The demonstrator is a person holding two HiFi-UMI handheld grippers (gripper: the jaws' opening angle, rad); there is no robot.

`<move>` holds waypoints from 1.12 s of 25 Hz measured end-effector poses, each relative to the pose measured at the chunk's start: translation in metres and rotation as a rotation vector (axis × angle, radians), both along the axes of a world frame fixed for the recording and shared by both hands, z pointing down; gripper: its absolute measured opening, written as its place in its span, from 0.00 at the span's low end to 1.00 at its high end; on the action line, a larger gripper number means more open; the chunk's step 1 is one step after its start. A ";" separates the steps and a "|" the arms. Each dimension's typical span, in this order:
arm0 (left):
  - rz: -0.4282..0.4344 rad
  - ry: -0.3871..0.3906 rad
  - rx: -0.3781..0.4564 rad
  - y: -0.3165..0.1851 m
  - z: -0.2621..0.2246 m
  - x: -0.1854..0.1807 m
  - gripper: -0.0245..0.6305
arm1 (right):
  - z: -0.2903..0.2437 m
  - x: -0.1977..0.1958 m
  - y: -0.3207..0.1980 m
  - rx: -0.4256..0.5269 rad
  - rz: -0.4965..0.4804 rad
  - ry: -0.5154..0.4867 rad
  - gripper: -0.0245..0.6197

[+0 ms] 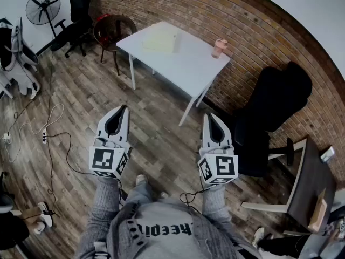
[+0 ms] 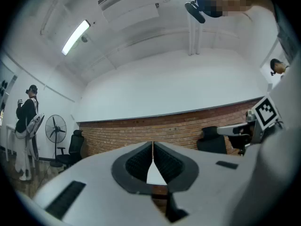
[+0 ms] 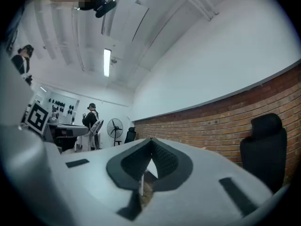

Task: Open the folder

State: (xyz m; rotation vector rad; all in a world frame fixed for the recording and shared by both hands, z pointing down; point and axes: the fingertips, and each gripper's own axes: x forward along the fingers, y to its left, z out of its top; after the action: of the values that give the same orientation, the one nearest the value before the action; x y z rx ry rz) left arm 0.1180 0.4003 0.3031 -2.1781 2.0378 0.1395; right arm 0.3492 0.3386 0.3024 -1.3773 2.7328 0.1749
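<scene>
Person stands on the wood-plank floor point(image 1: 156, 144), both forearms held out in front, one gripper in each hand.

Left gripper point(image 1: 124, 108), lower left of centre in the head view: jaws pressed together at the tips, nothing between them. Its own view confirms this, with only a sliver of white tabletop visible behind the closed pads.

Right gripper point(image 1: 208, 116), lower right of centre: jaws also closed tip to tip, empty. Both grippers point roughly level toward the table, well apart from it.

Task item: pale yellow folder point(image 1: 160, 39), lying flat and closed on the white table point(image 1: 188, 69) in the upper middle of the head view, toward the table's far left end. Neither gripper touches it.

Pink cup point(image 1: 218, 48) stands upright on the same table near its right-hand corner, well apart from the folder.

Surroundings:
- Brick wall point(image 1: 242, 20) curves behind the table, upper right of frame.
- Black office chair point(image 1: 277, 99) at right, against the wall.
- Brown chair point(image 1: 112, 30) just beside the table's left end.
- A second black office chair point(image 1: 75, 15) and a standing fan point(image 1: 43, 5) sit at upper left.
- Cables point(image 1: 40, 125) trail across the floor at left.
- Dark desk point(image 1: 310, 185) at lower right edge.

Left gripper view also shows another person point(image 2: 26, 126) standing at far left, near the fan — too small to tell what they hold.
</scene>
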 end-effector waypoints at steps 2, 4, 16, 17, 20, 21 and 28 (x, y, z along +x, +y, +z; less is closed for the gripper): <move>0.003 -0.006 0.003 -0.002 -0.002 0.000 0.06 | 0.000 -0.002 -0.001 0.003 -0.001 -0.008 0.05; 0.006 -0.009 0.004 -0.005 -0.003 -0.001 0.06 | -0.001 -0.003 -0.003 0.004 -0.004 -0.010 0.05; -0.002 -0.015 0.010 -0.034 -0.004 -0.029 0.06 | -0.001 -0.028 -0.031 -0.004 -0.005 -0.058 0.05; -0.001 -0.016 0.012 -0.038 -0.005 -0.033 0.06 | -0.003 -0.033 -0.035 -0.005 -0.009 -0.065 0.05; 0.006 -0.020 0.018 -0.052 -0.007 -0.047 0.06 | -0.003 -0.047 -0.047 -0.006 -0.007 -0.054 0.05; 0.009 -0.020 0.020 -0.056 -0.008 -0.051 0.06 | -0.003 -0.052 -0.052 -0.005 -0.003 -0.050 0.05; 0.047 -0.035 0.027 -0.082 -0.008 -0.089 0.06 | -0.001 -0.091 -0.076 0.003 0.030 -0.067 0.05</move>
State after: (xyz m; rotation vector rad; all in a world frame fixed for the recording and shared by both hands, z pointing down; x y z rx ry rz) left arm 0.0292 0.3183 0.2950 -2.1971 1.9563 0.1328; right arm 0.2584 0.2627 0.3018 -1.3978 2.6577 0.1322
